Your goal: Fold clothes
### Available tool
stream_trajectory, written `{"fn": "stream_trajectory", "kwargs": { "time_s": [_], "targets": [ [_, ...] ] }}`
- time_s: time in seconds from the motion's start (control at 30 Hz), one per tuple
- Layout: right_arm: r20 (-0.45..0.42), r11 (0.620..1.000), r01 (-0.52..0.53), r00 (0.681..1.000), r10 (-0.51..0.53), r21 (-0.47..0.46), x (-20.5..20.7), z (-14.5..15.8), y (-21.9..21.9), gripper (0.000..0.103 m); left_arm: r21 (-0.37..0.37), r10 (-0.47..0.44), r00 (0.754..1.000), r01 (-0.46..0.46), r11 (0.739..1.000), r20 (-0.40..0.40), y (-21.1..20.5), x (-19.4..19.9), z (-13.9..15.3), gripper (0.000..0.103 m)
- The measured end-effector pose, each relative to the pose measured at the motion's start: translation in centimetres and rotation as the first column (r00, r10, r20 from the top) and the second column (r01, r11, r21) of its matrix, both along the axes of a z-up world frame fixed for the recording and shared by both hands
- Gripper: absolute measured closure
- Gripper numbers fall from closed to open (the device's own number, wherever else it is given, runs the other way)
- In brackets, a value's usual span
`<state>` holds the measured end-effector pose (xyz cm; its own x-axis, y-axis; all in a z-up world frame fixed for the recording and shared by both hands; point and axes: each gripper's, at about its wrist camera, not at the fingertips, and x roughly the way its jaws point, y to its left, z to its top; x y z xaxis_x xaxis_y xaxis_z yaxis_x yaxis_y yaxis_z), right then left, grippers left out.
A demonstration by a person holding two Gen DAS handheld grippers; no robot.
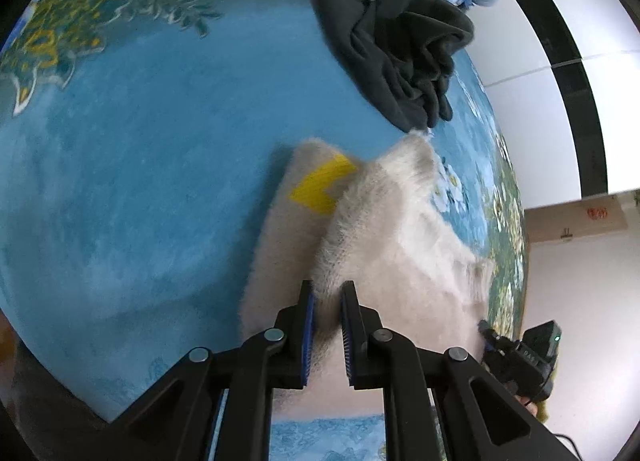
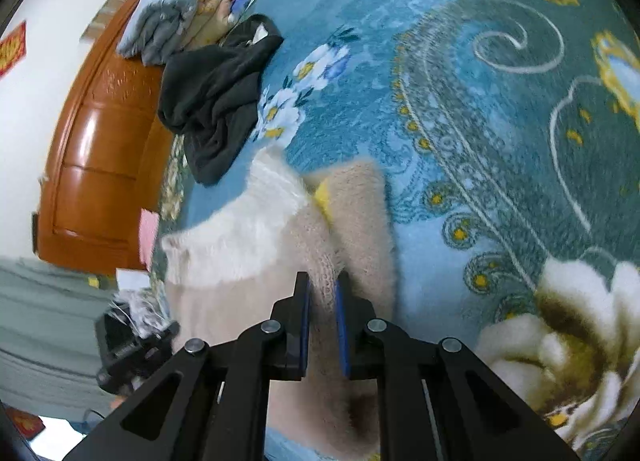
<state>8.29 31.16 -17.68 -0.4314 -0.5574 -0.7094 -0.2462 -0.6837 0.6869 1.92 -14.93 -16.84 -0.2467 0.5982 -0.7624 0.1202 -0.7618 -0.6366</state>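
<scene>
We grip the fuzzy cream sweater (image 1: 384,229) between both fingers: left gripper (image 1: 327,297) and right gripper (image 2: 322,289) closed on fabric extending ahead over the bed (image 1: 140,181); dark garment (image 1: 400,49) beyond

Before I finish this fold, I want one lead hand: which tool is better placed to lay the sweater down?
Neither clearly: left tool and right tool both clamp the sweater.

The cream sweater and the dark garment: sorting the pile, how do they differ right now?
The cream sweater is fuzzy and pale with a yellow patch; the dark garment is smooth charcoal. The sweater is pinched by both the left gripper and right gripper; the dark garment lies crumpled, untouched. Both rest on the blue blanket.
</scene>
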Motion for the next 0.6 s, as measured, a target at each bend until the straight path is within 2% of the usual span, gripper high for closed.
{"fn": "stream_trajectory", "kwargs": {
  "time_s": [0.1,0.13,0.17,0.2,0.23,0.27,0.33,0.43,0.5,0.6],
  "targets": [
    [-0.026,1.000,-0.006,1.000,0.006,-0.001,0.3,0.7,0.1,0.087,0.010,-0.002,1.000,0.002,1.000,-0.011,-0.3,-0.1,0.3,0.085],
    [-0.033,1.000,0.003,0.999,-0.003,0.009,0.5,0.8,0.4,0.081,0.015,-0.001,1.000,0.001,1.000,-0.014,-0.5,-0.1,0.3,0.077],
    [-0.041,1.000,0.012,0.999,-0.012,0.018,0.8,0.8,0.6,0.073,0.019,0.000,1.000,0.000,1.000,-0.017,-0.7,-0.2,0.4,0.060],
    [-0.046,0.999,0.022,0.999,-0.021,0.026,1.0,0.8,0.9,0.052,0.019,0.006,1.000,-0.006,1.000,-0.016,-0.9,-0.2,0.3,0.051],
    [-0.036,0.999,0.032,0.999,-0.031,0.020,1.2,0.4,1.2,0.041,0.015,0.020,1.000,-0.020,1.000,-0.011,-1.0,-0.3,0.1,0.037],
    [-0.012,0.999,0.042,0.999,-0.042,-0.005,1.5,-0.3,1.4,0.041,0.016,0.029,1.000,-0.028,0.999,-0.004,-1.0,-0.4,-0.1,0.030],
    [0.034,0.996,0.064,0.997,-0.062,-0.057,2.0,-1.9,1.8,0.041,0.022,0.030,0.999,-0.030,0.999,0.013,-0.9,-0.8,-0.8,0.026],
    [0.043,0.984,0.095,0.995,-0.090,-0.150,2.3,-3.4,1.6,0.037,0.003,-0.001,0.999,0.001,1.000,0.040,-0.3,-1.3,-1.6,0.025],
    [0.043,0.981,0.085,0.996,-0.079,-0.175,1.9,-3.9,1.2,0.035,-0.019,-0.025,0.998,0.026,0.999,0.049,0.2,-1.9,-2.2,0.024],
    [0.043,0.984,0.069,0.997,-0.062,-0.165,0.9,-4.5,0.6,0.034,-0.021,-0.025,0.998,0.026,0.999,0.055,0.5,-2.6,-2.8,0.024]
  ]
}}
